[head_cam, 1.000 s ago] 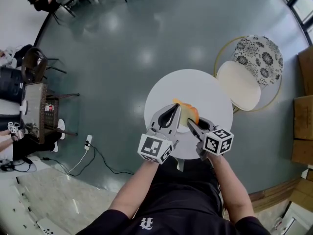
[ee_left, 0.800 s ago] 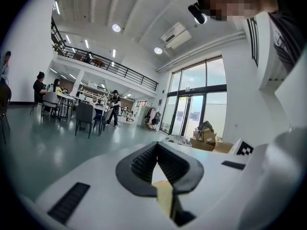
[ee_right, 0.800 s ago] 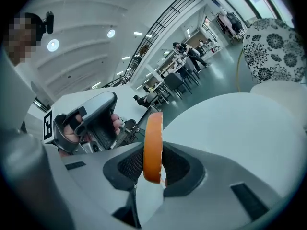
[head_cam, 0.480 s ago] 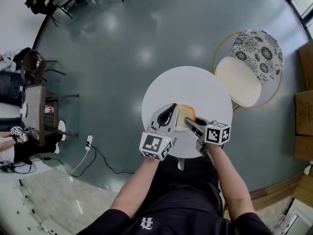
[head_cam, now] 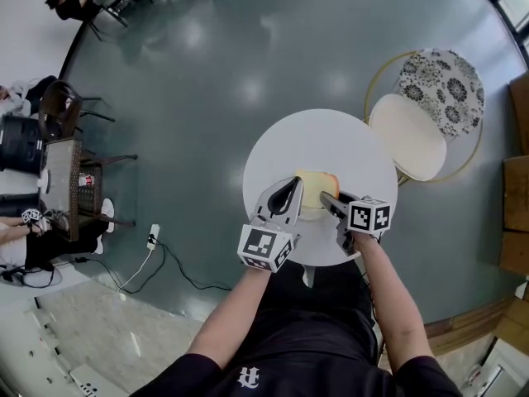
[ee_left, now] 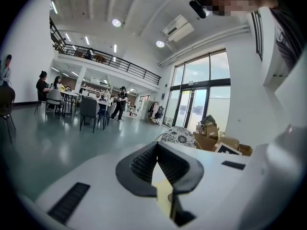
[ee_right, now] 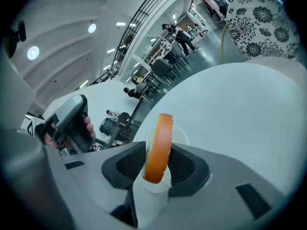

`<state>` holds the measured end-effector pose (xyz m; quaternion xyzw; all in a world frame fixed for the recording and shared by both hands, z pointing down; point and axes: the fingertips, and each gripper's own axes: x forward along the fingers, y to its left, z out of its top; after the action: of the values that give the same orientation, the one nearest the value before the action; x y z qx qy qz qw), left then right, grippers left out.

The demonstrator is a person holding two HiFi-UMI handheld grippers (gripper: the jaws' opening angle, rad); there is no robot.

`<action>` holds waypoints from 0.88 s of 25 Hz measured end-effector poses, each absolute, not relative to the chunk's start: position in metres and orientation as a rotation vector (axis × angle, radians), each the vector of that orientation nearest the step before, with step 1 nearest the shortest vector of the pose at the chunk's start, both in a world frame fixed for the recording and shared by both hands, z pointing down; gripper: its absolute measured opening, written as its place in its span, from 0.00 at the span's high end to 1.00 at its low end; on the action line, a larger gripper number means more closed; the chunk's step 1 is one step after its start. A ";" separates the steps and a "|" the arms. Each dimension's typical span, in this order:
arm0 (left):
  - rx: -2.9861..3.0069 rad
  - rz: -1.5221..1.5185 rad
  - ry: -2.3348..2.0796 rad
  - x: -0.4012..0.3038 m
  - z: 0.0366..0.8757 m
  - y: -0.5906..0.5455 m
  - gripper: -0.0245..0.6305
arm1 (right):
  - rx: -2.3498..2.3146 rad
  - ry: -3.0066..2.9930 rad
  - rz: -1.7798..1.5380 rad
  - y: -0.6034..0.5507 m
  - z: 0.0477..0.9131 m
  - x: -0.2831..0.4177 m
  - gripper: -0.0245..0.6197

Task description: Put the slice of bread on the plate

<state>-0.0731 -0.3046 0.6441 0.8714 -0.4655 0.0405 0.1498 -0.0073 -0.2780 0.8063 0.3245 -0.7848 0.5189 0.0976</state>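
The slice of bread (head_cam: 316, 188), pale with an orange-brown crust, sits between the jaws of my right gripper (head_cam: 329, 200) over the near part of the round white table (head_cam: 331, 143). In the right gripper view the bread (ee_right: 158, 147) stands on edge between the pads, which touch both its sides while the jaws are opening. Just beyond it lies a small white plate (ee_right: 181, 137). My left gripper (head_cam: 291, 185) is beside the bread on its left, shut at the tips (ee_left: 157, 148). Only a pale sliver shows in the gap behind them.
A gold-framed chair with a cream seat (head_cam: 407, 143) and a floral cushion (head_cam: 450, 98) stands right of the table. Cardboard boxes (head_cam: 517, 213) line the right edge. A cable and socket strip (head_cam: 151, 240) lie on the floor at left, near dark chairs and seated people.
Both grippers have come down toward the tabletop. The bread has turned from steeply tilted, showing its orange crust, to lying flatter and lower.
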 end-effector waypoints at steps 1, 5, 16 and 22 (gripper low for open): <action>2.501 0.118 -1.339 -0.074 0.645 -0.304 0.95 | 0.978 -2.297 1.512 -0.277 0.812 -0.005 0.78; 2.495 0.126 -1.344 -0.076 0.646 -0.304 0.95 | 1.040 -2.207 1.400 -0.277 0.828 0.004 0.70; 2.488 0.157 -1.321 -0.070 0.652 -0.302 0.95 | 1.133 -2.107 1.307 -0.278 0.843 0.024 0.58; 2.479 0.186 -1.283 -0.062 0.644 -0.296 0.95 | 1.305 -2.188 1.114 -0.288 0.789 0.045 0.58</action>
<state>-0.0621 -0.2964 0.6438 0.8731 -0.4519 0.0656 0.1709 0.0451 -0.2884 0.7885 0.4617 -0.7741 0.3940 0.1797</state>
